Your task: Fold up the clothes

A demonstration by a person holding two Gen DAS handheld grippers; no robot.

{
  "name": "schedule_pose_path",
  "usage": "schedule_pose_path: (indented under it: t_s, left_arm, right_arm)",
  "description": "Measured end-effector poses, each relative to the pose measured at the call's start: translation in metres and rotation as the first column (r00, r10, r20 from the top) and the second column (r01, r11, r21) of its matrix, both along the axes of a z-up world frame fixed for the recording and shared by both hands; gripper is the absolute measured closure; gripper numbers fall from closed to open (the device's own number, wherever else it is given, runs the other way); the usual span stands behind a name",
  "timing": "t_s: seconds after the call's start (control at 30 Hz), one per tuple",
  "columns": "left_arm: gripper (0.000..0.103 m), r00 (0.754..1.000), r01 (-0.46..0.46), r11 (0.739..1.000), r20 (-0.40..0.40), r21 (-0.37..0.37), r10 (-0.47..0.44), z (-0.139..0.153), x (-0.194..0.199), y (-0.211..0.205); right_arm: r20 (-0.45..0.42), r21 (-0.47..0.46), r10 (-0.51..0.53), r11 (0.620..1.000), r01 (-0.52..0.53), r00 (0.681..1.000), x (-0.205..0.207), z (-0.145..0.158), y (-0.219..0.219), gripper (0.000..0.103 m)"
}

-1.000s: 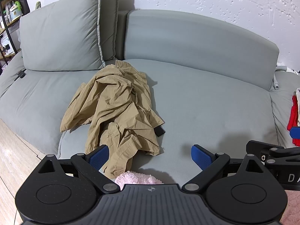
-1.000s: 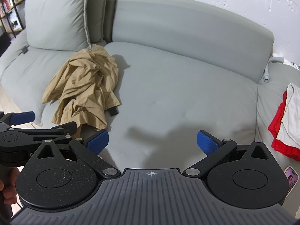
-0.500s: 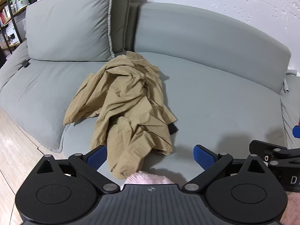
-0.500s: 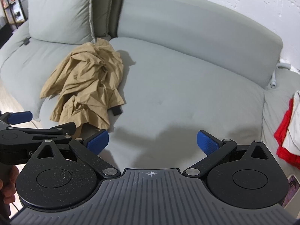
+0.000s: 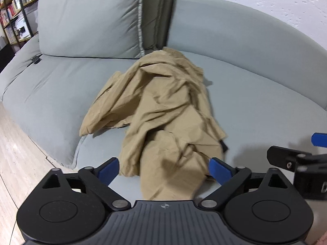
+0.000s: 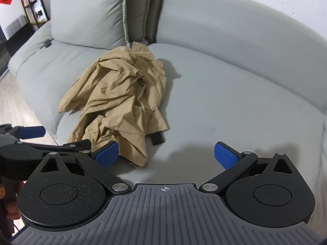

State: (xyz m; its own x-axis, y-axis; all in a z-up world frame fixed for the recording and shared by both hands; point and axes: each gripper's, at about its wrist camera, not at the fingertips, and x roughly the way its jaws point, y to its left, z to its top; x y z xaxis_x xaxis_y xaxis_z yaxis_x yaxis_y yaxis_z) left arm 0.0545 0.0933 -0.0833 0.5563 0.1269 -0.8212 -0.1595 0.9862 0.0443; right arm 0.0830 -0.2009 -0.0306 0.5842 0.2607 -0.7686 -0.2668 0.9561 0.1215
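The crumpled garment (image 5: pixel 161 112) lies on the sofa seat (image 5: pixel 255 110), in front of the sofa's back cushion (image 5: pixel 90 18). The left gripper (image 5: pixel 163 168) straddles the garment's near end; the right gripper (image 6: pixel 166 153) sits just right of the garment.

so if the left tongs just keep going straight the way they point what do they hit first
Most likely the crumpled tan garment on the grey sofa. Its near end already lies between the left tongs, whose jaws are closing without pressing on it. Depth is unclear, so the seat beneath may come almost at once.
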Motion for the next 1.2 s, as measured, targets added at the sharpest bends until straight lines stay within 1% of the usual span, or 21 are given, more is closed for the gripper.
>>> schedule_pose_path:
  t_s: [0.1, 0.23, 0.4, 0.5, 0.57, 0.63, 0.67, 0.7, 0.73, 0.77, 0.8, 0.83, 0.87, 0.9, 0.93, 1.0, 1.07, 1.1, 1.13, 1.17, 1.2]
  left_arm:
    - [0.029, 1.0, -0.008, 1.0, -0.005, 0.02, 0.008, -0.014, 0.007, 0.013]
    - [0.028, 1.0, -0.008, 1.0, -0.014, 0.01, 0.008, -0.031, 0.02, 0.03]
    - [0.022, 1.0, -0.013, 1.0, -0.027, 0.001, 0.013, -0.049, 0.04, 0.044]
    - [0.021, 0.999, 0.001, 1.0, -0.055, -0.007, -0.001, -0.065, 0.055, 0.048]
    - [0.021, 0.996, 0.021, 1.0, -0.083, 0.003, -0.02, -0.076, 0.064, 0.046]
    - [0.028, 0.992, 0.066, 0.998, -0.111, -0.006, -0.066, -0.084, 0.07, 0.041]
    - [0.038, 0.988, 0.089, 0.996, -0.125, -0.011, -0.09, -0.089, 0.072, 0.038]
    - [0.053, 0.984, 0.112, 0.994, -0.139, -0.017, -0.113, -0.093, 0.075, 0.035]
    - [0.062, 0.981, 0.129, 0.991, -0.14, -0.042, -0.134, -0.094, 0.075, 0.033]
    - [0.073, 0.98, 0.137, 0.989, -0.136, -0.058, -0.144, -0.093, 0.075, 0.032]
    - [0.083, 0.98, 0.144, 0.987, -0.131, -0.071, -0.152, -0.091, 0.075, 0.03]
    - [0.088, 0.98, 0.15, 0.985, -0.121, -0.08, -0.159, -0.086, 0.075, 0.029]
    - [0.093, 0.98, 0.153, 0.984, -0.113, -0.09, -0.163, -0.083, 0.075, 0.027]
    - [0.096, 0.981, 0.157, 0.98, -0.091, -0.123, -0.169, -0.075, 0.077, 0.025]
    - [0.097, 0.982, 0.162, 0.974, -0.068, -0.156, -0.175, -0.066, 0.079, 0.023]
    - [0.098, 0.977, 0.208, 0.965, -0.015, -0.162, -0.213, -0.042, 0.085, 0.005]
    - [0.098, 0.962, 0.272, 0.95, 0.053, -0.15, -0.267, -0.014, 0.09, -0.023]
    - [0.098, 0.942, 0.33, 0.934, 0.118, -0.141, -0.315, 0.013, 0.09, -0.053]
    - [0.098, 0.932, 0.352, 0.926, 0.141, -0.137, -0.334, 0.023, 0.089, -0.066]
    - [0.099, 0.922, 0.374, 0.918, 0.161, -0.134, -0.352, 0.033, 0.088, -0.079]
    - [0.099, 0.898, 0.42, 0.898, 0.199, -0.129, -0.392, 0.052, 0.082, -0.107]
  right_arm:
    - [-0.023, -0.003, 0.036, 0.999, -0.036, 0.999, 0.018, -0.016, 0.013, 0.001]
    - [-0.01, 0.004, 0.097, 0.995, -0.096, 0.995, 0.038, -0.033, 0.032, 0.006]
    - [-0.043, 0.09, 0.114, 0.99, -0.109, 0.993, 0.069, -0.052, 0.048, 0.008]
    - [-0.063, 0.096, 0.126, 0.988, -0.12, 0.99, 0.085, -0.069, 0.061, 0.008]
    - [-0.088, 0.089, 0.124, 0.989, -0.116, 0.988, 0.096, -0.082, 0.068, 0.008]
    - [-0.14, 0.089, 0.11, 0.991, -0.099, 0.984, 0.107, -0.095, 0.073, 0.012]
    - [-0.173, 0.096, 0.105, 0.991, -0.089, 0.979, 0.112, -0.1, 0.074, 0.029]
    - [-0.206, 0.103, 0.099, 0.992, -0.079, 0.974, 0.116, -0.106, 0.075, 0.046]
    - [-0.237, 0.138, 0.098, 0.988, -0.067, 0.967, 0.119, -0.109, 0.074, 0.07]
    - [-0.237, 0.15, 0.102, 0.986, -0.067, 0.966, 0.119, -0.108, 0.073, 0.074]
    - [-0.236, 0.16, 0.106, 0.985, -0.069, 0.966, 0.118, -0.106, 0.073, 0.084]
    - [-0.234, 0.171, 0.11, 0.983, -0.071, 0.966, 0.118, -0.104, 0.072, 0.092]
    - [-0.205, 0.169, 0.11, 0.983, -0.075, 0.973, 0.115, -0.097, 0.071, 0.095]
    - [-0.175, 0.166, 0.11, 0.983, -0.08, 0.979, 0.113, -0.089, 0.069, 0.096]
    - [-0.144, 0.163, 0.109, 0.983, -0.085, 0.984, 0.111, -0.081, 0.067, 0.098]
    - [-0.082, 0.167, 0.077, 0.984, -0.063, 0.994, 0.108, -0.059, 0.055, 0.099]
    - [0.021, 0.167, 0.012, 0.986, -0.016, 1.0, 0.102, -0.023, 0.032, 0.099]
    - [0.046, 0.163, -0.006, 0.987, -0.002, 0.999, 0.1, -0.013, 0.024, 0.1]
    - [0.098, 0.154, -0.049, 0.987, 0.033, 0.994, 0.093, 0.007, 0.006, 0.1]
    - [0.121, 0.152, -0.07, 0.987, 0.051, 0.99, 0.089, 0.017, -0.005, 0.1]
    - [0.156, 0.152, -0.103, 0.985, 0.079, 0.982, 0.08, 0.033, -0.024, 0.1]
